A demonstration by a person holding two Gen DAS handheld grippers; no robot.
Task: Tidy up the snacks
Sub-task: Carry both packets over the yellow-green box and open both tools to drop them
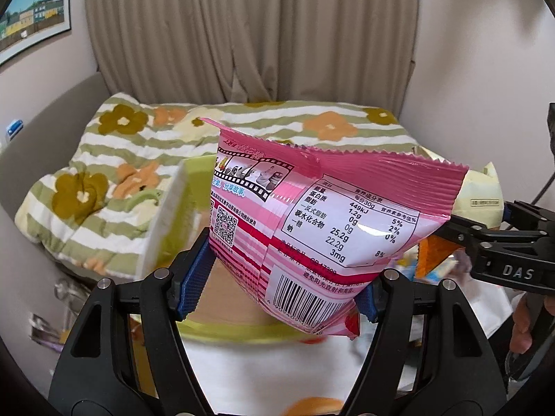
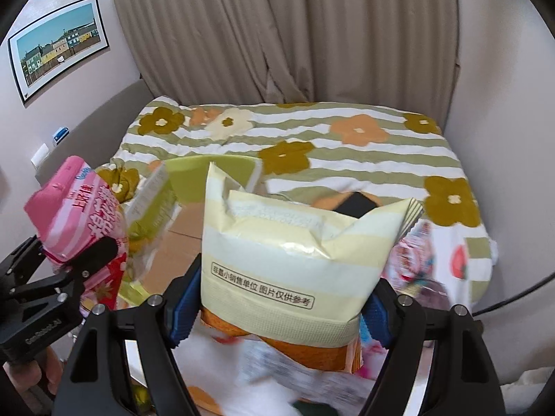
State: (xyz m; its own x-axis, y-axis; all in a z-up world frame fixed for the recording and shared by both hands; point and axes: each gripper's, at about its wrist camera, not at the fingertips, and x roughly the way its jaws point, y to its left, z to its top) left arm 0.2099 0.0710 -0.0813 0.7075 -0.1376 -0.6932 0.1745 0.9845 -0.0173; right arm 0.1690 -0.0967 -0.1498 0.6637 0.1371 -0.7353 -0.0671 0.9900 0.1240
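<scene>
My left gripper (image 1: 281, 284) is shut on the lower part of a pink snack bag (image 1: 329, 222), its back label facing me and its blue pads (image 1: 192, 274) pressing both sides. My right gripper (image 2: 280, 312) is shut on a pale yellow snack bag (image 2: 288, 249). Both bags hang in the air above a green cardboard box (image 2: 194, 170) with an open flap and a brown inside. In the left wrist view the right gripper (image 1: 475, 218) and yellow bag (image 1: 482, 194) show at the right. In the right wrist view the left gripper (image 2: 62, 253) holds the pink bag (image 2: 79, 215) at the left.
A bed with a flowered, green-striped quilt (image 2: 347, 159) fills the space behind the box. More snack packets (image 2: 416, 263) lie on its near right side, by a black flat object (image 2: 357, 204). Beige curtains (image 1: 260, 34) and walls close off the back. A hand (image 1: 523, 326) grips the right tool.
</scene>
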